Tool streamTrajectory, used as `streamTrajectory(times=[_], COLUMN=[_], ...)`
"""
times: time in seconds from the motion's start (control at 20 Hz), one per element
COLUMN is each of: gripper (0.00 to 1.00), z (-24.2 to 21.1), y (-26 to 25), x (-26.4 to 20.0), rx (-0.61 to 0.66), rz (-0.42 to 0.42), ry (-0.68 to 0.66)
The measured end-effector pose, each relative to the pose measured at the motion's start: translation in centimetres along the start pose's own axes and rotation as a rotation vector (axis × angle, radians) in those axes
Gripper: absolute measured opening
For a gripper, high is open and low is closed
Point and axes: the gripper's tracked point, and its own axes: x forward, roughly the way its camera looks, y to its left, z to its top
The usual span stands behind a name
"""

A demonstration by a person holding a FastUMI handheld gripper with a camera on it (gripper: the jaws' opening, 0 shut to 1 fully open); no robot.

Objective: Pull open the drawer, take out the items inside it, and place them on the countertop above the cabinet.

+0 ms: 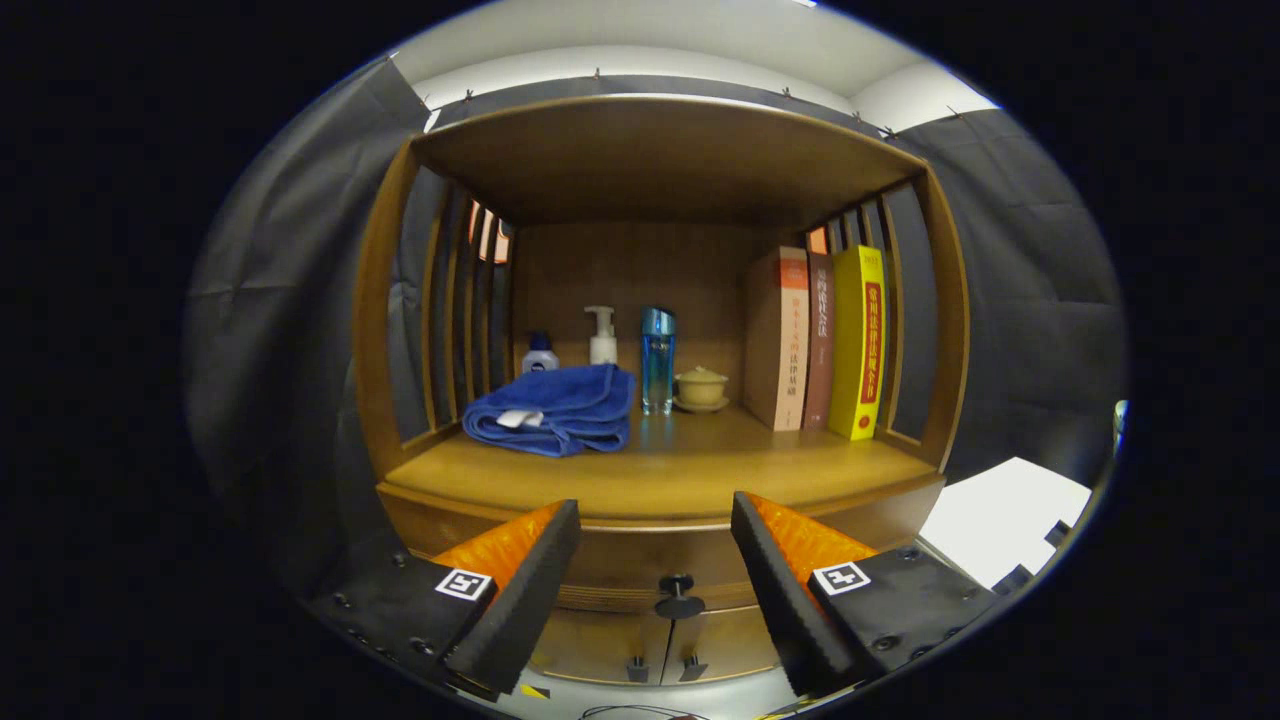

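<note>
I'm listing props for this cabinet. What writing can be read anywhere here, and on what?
Nothing reads clearly.
Books: spine lettering, too blurred to read.
Towel: white tag, too small to read.
Claw: open, drawer knob ahead between its fingers; patterned squares, no words.

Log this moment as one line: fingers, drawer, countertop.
gripper: open, fingers apart | drawer knob: between fingers, untouched | drawer: shut | countertop: blue towel, bottles, books
</note>
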Motion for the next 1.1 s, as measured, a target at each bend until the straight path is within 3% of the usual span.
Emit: streamTrajectory(times=[0.3,0.5,1.1], gripper=[1.00,0.82,0.54], z=[-7.1,-10.8,-13.6], y=[-1.9,-2.3,-2.0], x=[2.2,3.7,4.6], rx=[0.008,-0.001,0.025], rz=[-0.036,-0.042,-0.026], ry=[0.100,0.174,0.263])
